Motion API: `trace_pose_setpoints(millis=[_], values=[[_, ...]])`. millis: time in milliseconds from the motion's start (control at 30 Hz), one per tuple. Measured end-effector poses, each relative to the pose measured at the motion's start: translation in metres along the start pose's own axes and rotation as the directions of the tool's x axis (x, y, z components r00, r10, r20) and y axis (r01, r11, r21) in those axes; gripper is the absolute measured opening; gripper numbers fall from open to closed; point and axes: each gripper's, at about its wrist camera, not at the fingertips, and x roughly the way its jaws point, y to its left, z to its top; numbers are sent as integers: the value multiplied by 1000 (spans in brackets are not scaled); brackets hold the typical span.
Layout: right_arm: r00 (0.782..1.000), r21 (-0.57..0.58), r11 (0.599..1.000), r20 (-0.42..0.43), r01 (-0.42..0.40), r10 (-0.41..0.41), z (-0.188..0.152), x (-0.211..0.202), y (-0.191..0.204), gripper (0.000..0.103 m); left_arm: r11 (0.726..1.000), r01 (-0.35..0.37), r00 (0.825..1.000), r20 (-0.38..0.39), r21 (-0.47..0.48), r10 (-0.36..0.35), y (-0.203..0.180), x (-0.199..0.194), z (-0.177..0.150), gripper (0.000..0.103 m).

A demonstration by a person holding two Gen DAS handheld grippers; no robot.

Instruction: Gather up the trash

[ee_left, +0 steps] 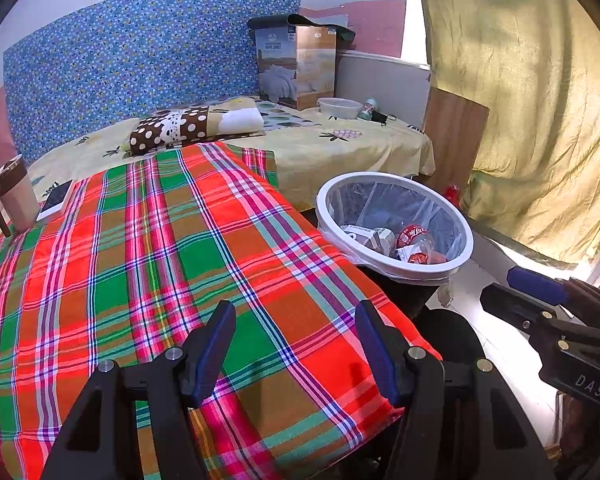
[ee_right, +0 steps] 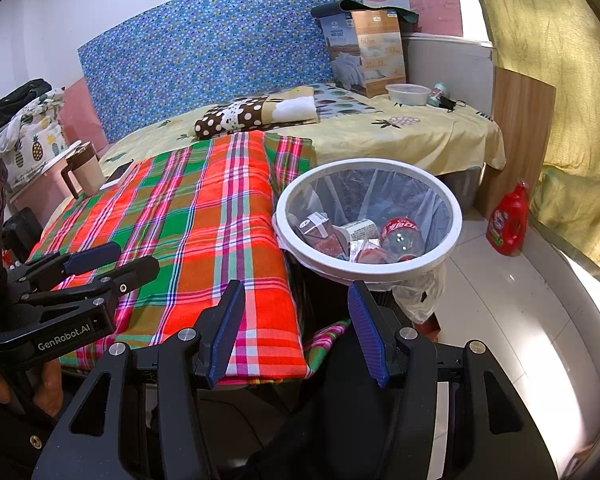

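Observation:
A white-rimmed trash bin [ee_left: 384,176] [ee_right: 360,270] lined with a clear bag stands on the floor beside the bed. Inside lie a red-labelled plastic bottle [ee_left: 414,240] [ee_right: 402,236], small cartons [ee_left: 374,236] [ee_right: 316,226] and wrappers. My left gripper [ee_left: 296,312] hovers open over the plaid blanket [ee_left: 160,260] [ee_right: 204,216], with nothing between its fingers. It also shows at the left edge of the right wrist view [ee_right: 138,256]. My right gripper [ee_right: 296,292] stands open and empty just short of the bin's near rim. It appears at the right of the left wrist view [ee_left: 498,285].
On the bed are a brown-handled mug [ee_left: 14,196] [ee_right: 86,170], a phone [ee_left: 56,200], a polka-dot pillow [ee_left: 180,128], a quilt box [ee_left: 296,64] and a plastic tub [ee_left: 340,108] [ee_right: 408,94]. A red detergent bottle [ee_right: 508,220] stands on the tiled floor by a yellow curtain [ee_left: 520,100].

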Motion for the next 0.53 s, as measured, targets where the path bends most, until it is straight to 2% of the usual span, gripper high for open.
trace_pose_setpoints(millis=[533], values=[[1000,1,1000,-3,1,-1,-1,2,2,55,1000,-10,1000,0,14,10,-4,4,-1,60]])
